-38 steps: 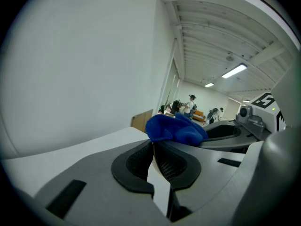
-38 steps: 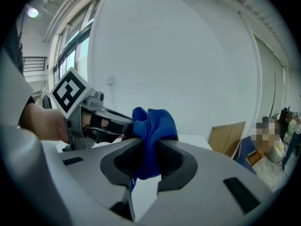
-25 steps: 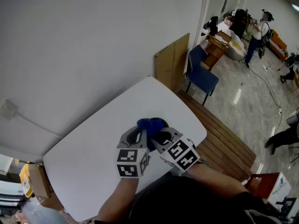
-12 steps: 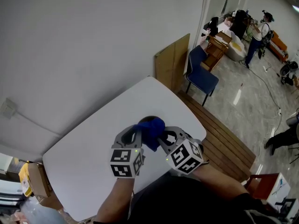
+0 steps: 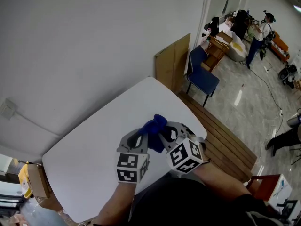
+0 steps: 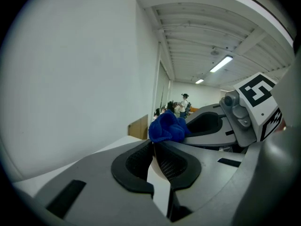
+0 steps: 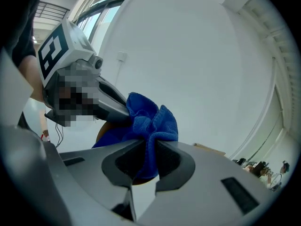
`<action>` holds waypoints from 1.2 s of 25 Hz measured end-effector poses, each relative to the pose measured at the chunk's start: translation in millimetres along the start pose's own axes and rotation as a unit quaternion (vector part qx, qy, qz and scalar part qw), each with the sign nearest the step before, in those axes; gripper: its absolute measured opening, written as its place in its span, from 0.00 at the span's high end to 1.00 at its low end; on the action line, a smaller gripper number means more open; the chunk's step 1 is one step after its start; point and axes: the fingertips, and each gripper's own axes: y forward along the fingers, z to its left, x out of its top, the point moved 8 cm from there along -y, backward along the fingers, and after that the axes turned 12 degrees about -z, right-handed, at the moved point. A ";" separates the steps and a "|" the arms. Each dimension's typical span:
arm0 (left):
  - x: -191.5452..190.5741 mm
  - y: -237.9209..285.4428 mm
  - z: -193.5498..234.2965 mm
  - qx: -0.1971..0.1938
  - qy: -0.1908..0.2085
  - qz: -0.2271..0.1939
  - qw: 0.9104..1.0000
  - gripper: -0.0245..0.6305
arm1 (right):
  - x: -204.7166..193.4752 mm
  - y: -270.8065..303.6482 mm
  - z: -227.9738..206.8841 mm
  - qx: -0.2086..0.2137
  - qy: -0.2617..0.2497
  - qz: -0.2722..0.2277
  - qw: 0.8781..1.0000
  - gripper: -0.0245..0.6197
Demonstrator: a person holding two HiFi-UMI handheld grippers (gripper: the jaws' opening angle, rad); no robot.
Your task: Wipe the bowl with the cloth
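Both grippers meet above the near edge of the white table (image 5: 94,145). My right gripper (image 7: 149,149) is shut on a bunched blue cloth (image 7: 151,124), which sticks up between the two grippers (image 5: 155,125). Behind the cloth a brown bowl (image 7: 102,132) shows only as a curved edge. My left gripper (image 6: 153,147) is shut, and its jaws reach the bowl's rim in the right gripper view. From the left gripper view the cloth (image 6: 167,127) sits just past the jaw tips, pressed against the right gripper (image 6: 211,126). The head view hides the bowl.
A blue chair (image 5: 202,72) and a leaning wooden board (image 5: 174,62) stand beyond the table's far corner. A slatted wooden bench (image 5: 225,140) runs along its right side. A cardboard box (image 5: 37,180) sits at the left. People stand far off (image 5: 261,32).
The right gripper has rolled and lifted slightly, carrying the cloth up over the bowl. The bowl's dark inside, seen a second ago, is now covered. The left gripper has stayed put.
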 end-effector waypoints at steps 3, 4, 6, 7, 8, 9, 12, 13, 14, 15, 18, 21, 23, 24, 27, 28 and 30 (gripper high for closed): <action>1.2 0.4 -1.9 0.001 0.007 0.001 1.000 0.92 | 5.2 3.0 4.6 0.003 -0.012 0.000 1.000 0.88; 1.4 0.4 -2.2 0.003 0.007 0.001 1.000 0.92 | 6.4 4.2 6.5 0.005 -0.016 0.000 1.000 0.88; 2.6 0.6 -3.0 0.008 0.005 -0.002 1.000 0.92 | 8.0 6.1 10.6 0.011 -0.022 0.001 1.000 0.88; 3.7 0.8 -3.3 0.010 0.003 -0.004 1.000 0.92 | 8.7 6.9 12.6 0.014 -0.024 0.001 1.000 0.88; 5.1 0.9 -2.9 0.013 0.001 -0.007 1.000 0.92 | 9.6 7.7 14.8 0.017 -0.027 0.001 0.999 0.88; 6.8 0.5 -1.9 0.017 -0.002 -0.010 1.000 0.92 | 11.0 8.5 17.5 0.022 -0.029 0.001 0.999 0.88; 12.1 -2.0 4.6 0.028 -0.014 -0.022 0.999 0.92 | 16.3 9.1 30.7 0.044 -0.040 -0.006 0.998 0.88; 13.3 -2.7 7.5 0.032 -0.017 -0.023 0.999 0.92 | 17.9 8.5 36.2 0.054 -0.042 -0.010 0.998 0.88; 14.1 -3.4 10.9 0.036 -0.021 -0.023 0.999 0.92 | 19.3 7.7 41.4 0.063 -0.042 -0.014 0.997 0.88; 14.8 -4.2 14.7 0.038 -0.025 -0.024 0.999 0.92 | 20.5 6.6 45.7 0.071 -0.040 -0.019 0.997 0.88; 17.1 -6.5 24.5 0.045 -0.035 -0.028 0.998 0.92 | 21.2 1.6 48.9 0.077 -0.038 -0.025 0.996 0.88; 18.5 -7.3 28.8 0.050 -0.037 -0.030 0.998 0.92 | 15.8 -5.2 39.9 0.069 -0.032 -0.022 0.997 0.89; 18.8 -6.5 28.2 0.047 -0.036 -0.030 0.998 0.92 | 11.1 -10.9 32.2 0.058 -0.025 -0.019 0.998 0.89; 18.5 -6.0 27.2 0.045 -0.035 -0.029 0.998 0.92 | 9.1 -14.0 28.8 0.052 -0.022 -0.018 0.998 0.89; 17.8 -6.0 25.7 0.040 -0.034 -0.027 0.998 0.92 | 6.2 -23.4 20.8 0.035 -0.017 -0.019 0.999 0.89; 17.9 -6.1 26.2 0.040 -0.034 -0.027 0.998 0.92 | 6.1 -25.9 18.7 0.030 -0.016 -0.020 0.999 0.89; 18.0 -5.9 28.2 0.040 -0.035 -0.026 0.998 0.92 | 5.7 -29.6 15.4 0.024 -0.013 -0.022 0.999 0.89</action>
